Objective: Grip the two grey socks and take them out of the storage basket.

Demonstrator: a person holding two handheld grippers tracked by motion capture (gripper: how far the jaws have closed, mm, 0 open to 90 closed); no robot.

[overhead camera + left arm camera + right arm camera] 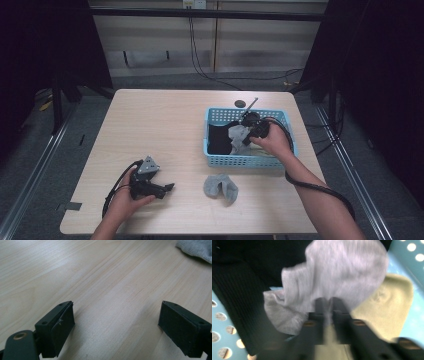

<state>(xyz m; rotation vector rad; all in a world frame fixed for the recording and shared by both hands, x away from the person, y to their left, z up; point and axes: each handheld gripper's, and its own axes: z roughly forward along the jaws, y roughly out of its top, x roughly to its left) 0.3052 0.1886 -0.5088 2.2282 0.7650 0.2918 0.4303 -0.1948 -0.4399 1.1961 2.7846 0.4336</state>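
From the high view, I have my right gripper (248,131) over the pale blue perforated plastic basket (248,160), pinching a light grey knitted sock (238,135); a second grey sock (221,186) lies on the pale wooden table (160,125).

In my left gripper view, the left gripper (116,326) rests with jaws spread wide, nothing between them.

In my right gripper view, the jaws clamp the grey sock's fabric above a black ribbed cloth (234,302) and a cream cloth (387,307).

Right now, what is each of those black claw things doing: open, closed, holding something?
Left gripper: open, nothing between its jaws, resting on the pale wooden table.
Right gripper: shut on a light grey knitted sock over the blue plastic basket.
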